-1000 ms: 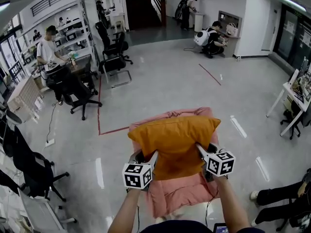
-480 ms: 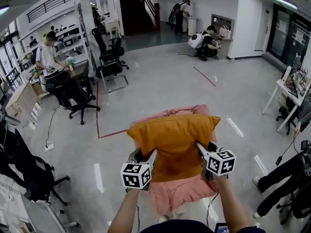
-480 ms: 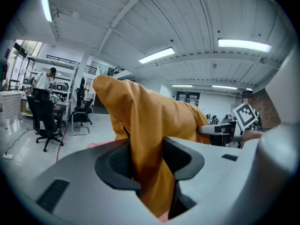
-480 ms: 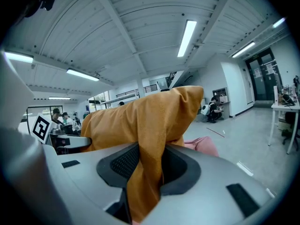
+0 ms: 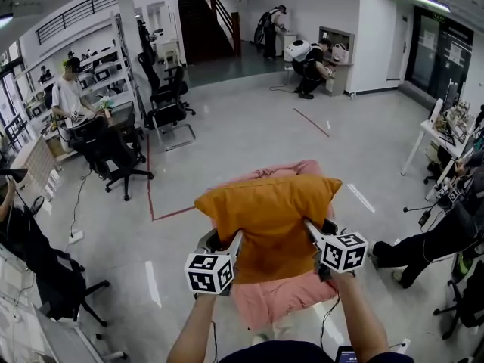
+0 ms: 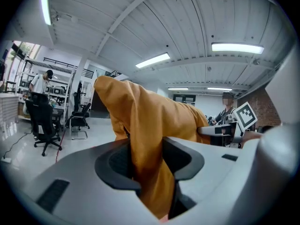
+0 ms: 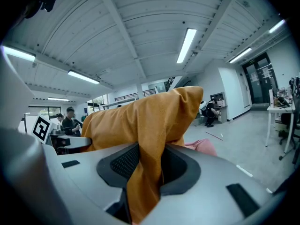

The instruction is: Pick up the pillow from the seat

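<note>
Head view: we hold pillow (image 5: 266, 216) up over pink seat (image 5: 274, 299). Left gripper (image 5: 227, 245) and right gripper (image 5: 315, 237) each pinch just thin fabric fold. Risk, we reckon: cloth slips from pads, pillow drops back. Beyond: glossy grey floor (image 5: 249, 138), office chairs (image 5: 168, 100), people (image 5: 306, 57) at far wall.

Head view: the orange pillow (image 5: 268, 218) covers the middle and back of the pink-draped seat (image 5: 276, 299) beneath it, so the seat's frame cannot be made out. The jaw tips of the left gripper (image 5: 225, 248) and right gripper (image 5: 314, 240) are hidden under the pillow's near corners. Right of the pillow, a dark-clothed person (image 5: 427, 240) is cut by the picture's edge. Gripper views: the pinched pillow fabric runs down between the jaws, out of sight.
</note>
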`<state>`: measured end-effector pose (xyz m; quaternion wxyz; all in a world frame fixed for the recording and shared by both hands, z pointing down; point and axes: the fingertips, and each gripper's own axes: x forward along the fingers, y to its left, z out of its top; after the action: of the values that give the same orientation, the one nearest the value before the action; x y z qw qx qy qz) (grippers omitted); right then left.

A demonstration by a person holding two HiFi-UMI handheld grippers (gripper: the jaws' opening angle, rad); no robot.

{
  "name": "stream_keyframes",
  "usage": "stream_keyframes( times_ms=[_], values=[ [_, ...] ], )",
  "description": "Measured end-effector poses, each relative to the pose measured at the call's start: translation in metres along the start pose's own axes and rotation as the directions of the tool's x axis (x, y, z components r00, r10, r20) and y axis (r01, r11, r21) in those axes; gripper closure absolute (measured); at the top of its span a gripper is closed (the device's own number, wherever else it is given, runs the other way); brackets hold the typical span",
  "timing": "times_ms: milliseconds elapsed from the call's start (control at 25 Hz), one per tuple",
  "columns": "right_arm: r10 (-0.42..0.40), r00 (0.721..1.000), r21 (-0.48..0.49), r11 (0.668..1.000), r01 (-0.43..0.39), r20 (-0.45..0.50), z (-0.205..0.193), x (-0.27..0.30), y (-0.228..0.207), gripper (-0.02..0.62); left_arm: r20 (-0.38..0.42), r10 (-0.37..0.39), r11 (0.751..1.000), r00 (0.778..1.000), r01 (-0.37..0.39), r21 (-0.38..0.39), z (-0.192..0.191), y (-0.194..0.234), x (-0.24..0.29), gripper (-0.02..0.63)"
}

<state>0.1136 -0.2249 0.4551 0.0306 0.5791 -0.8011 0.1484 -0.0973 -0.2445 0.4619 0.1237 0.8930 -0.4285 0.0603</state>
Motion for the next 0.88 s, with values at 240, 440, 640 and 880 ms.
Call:
stream_keyframes(
  times_ms=[240, 440, 640, 880],
  values=[
    [-0.015, 1.0, 0.001, 1.0, 0.015, 0.011, -0.002, -0.015, 0.015, 0.449, 0.015, -0.02, 1.0, 1.0, 0.02, 0.002, 0.001, -0.002, -0.017, 0.431],
    [-0.021, 1.0, -0.003, 1.0, 0.021, 0.013, -0.004, -0.023, 0.02, 0.449, 0.021, -0.028, 1.0, 0.999, 0.028, -0.006, -0.002, -0.005, -0.026, 0.431],
    [-0.02, 1.0, -0.002, 1.0, 0.02, 0.02, -0.002, -0.026, 0.025, 0.449, 0.034, -0.028, 1.0, 0.999, 0.028, -0.005, 0.002, -0.005, -0.032, 0.431],
    [-0.017, 1.0, 0.003, 1.0, 0.017, 0.024, -0.003, -0.043, 0.02, 0.449, 0.043, -0.023, 1.0, 0.999, 0.023, -0.003, 0.002, -0.022, -0.038, 0.431]
  ],
)
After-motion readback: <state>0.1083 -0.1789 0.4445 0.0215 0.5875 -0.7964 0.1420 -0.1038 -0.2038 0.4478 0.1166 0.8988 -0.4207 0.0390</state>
